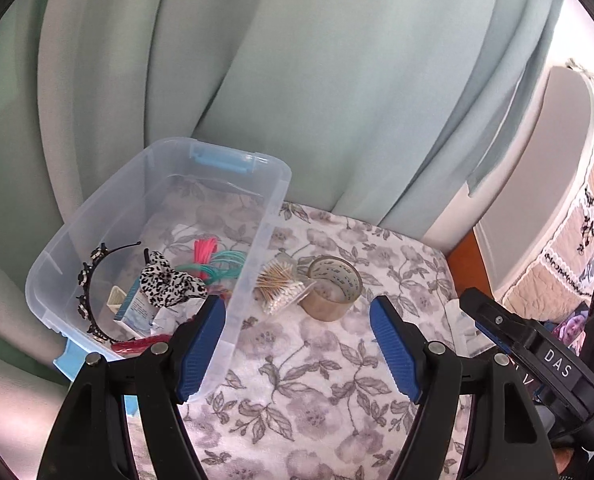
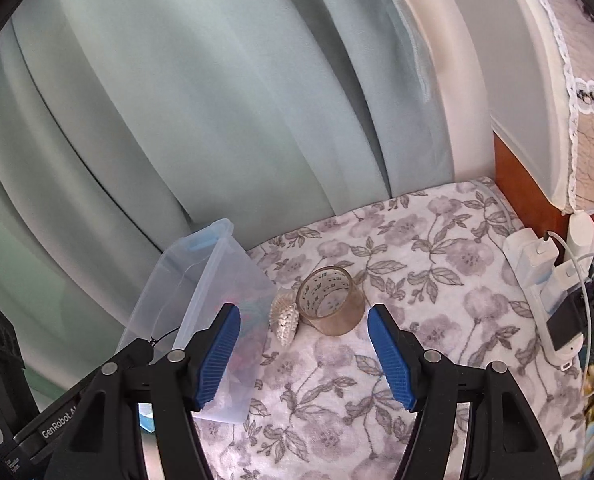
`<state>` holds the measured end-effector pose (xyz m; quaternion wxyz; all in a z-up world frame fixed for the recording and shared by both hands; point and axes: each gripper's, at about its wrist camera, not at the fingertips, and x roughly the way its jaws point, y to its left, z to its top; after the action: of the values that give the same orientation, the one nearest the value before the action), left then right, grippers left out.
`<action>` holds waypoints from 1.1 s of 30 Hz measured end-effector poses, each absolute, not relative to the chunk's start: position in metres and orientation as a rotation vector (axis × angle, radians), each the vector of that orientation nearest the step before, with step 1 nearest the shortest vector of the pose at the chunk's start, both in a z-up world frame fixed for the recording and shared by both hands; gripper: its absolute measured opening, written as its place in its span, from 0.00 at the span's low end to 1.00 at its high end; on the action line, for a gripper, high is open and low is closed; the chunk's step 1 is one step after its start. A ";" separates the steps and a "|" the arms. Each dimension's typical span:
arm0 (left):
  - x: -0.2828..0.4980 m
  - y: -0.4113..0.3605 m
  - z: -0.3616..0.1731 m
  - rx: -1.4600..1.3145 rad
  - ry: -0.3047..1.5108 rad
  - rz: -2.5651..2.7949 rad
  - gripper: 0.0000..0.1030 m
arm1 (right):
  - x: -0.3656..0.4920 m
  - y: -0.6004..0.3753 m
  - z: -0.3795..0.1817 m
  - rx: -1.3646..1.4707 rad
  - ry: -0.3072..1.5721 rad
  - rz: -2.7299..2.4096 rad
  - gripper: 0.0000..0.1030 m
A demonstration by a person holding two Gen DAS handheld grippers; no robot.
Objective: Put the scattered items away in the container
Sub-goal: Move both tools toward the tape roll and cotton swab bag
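Judging from how things lie, the step in hand is collecting the last loose pieces beside the clear plastic box: a roll of clear tape standing on its side wall on the flowered blanket, and a bundle of cotton swabs wedged between the tape and the box's outer wall. The box already holds a black headband, a spotted scrunchie, a small carton and some coloured bands. The right gripper faces the tape almost squarely, its blue pads apart with nothing between them and the roll lying just ahead of the gap; the left gripper also stands with its jaws apart and empty, one pad overlapping the box's near wall in its view. To do this well, the right one would likely straddle the roll across its outer wall, close gently so the thin ring does not squash or skid, then lift clear of the rim before moving over the box. The swabs look slippery in their wrapper and touch the tape, so taking the roll first may drag them along. A power strip with chargers lies at the blanket's right edge, well apart.
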<state>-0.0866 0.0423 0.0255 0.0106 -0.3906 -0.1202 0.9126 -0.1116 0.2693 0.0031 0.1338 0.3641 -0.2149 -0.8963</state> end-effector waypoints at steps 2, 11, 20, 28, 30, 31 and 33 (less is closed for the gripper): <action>-0.089 0.055 0.021 -1.224 -0.351 2.822 0.73 | -0.115 0.276 -0.004 1.075 -0.641 -2.596 0.68; -0.102 0.097 -0.009 -1.307 -0.259 2.778 0.73 | -0.126 0.301 -0.038 1.180 -0.711 -2.570 0.68; -0.121 0.106 -0.055 -1.473 -0.138 2.804 0.73 | -0.144 0.305 -0.078 1.300 -0.726 -2.508 0.68; -0.138 0.108 -0.089 -1.532 -0.009 2.831 0.73 | -0.165 0.295 -0.107 1.386 -0.687 -2.470 0.68; -0.142 0.107 -0.095 -1.534 0.018 2.841 0.73 | -0.170 0.290 -0.112 1.403 -0.660 -2.465 0.68; -0.144 0.106 -0.099 -1.539 0.043 2.853 0.73 | -0.173 0.288 -0.114 1.410 -0.649 -2.459 0.68; -0.148 0.105 -0.105 -1.546 0.094 2.878 0.73 | -0.179 0.284 -0.119 1.421 -0.635 -2.444 0.68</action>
<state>-0.1480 0.1050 -0.1053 -0.0633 -0.4721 0.0288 0.8788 -0.1786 0.2841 -0.1191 0.1217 0.4866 -0.2174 -0.8373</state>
